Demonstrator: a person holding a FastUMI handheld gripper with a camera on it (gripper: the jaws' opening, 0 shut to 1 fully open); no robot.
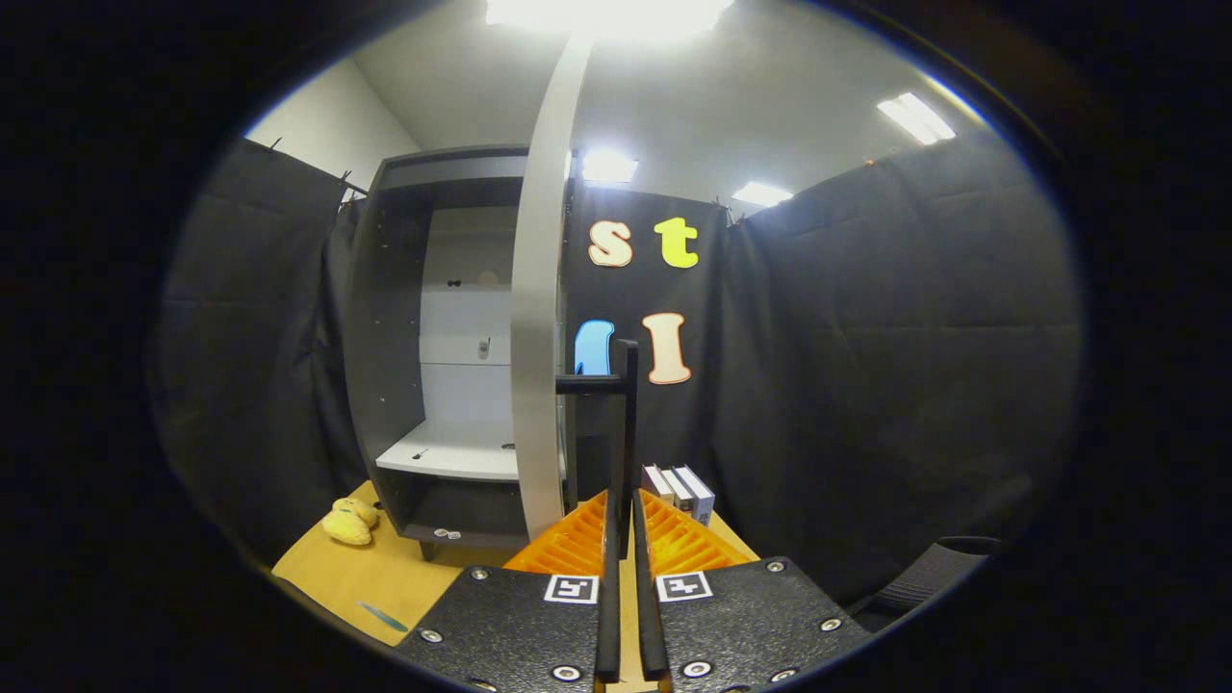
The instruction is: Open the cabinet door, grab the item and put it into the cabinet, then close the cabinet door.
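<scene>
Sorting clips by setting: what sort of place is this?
Likely a staged recording booth, not a home: black cloth walls, ceiling strip lights, and a lone grey cabinet on a wooden table. The gripper has its jaws shut on the cabinet door's handle.

Light source: ceiling panels (606, 12), bright, blown out to white glare.
Cloth walls: dim.
Cabinet (423, 346) interior: evenly lit, sharp.
Distortion: strong fisheye; the door edge (539, 318) bows.

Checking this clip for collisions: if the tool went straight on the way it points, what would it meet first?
The tool is shut on the door handle, so the handle's upper crossbar lies right ahead. Beyond it is the booth's black cloth wall; depth there is unclear.
</scene>
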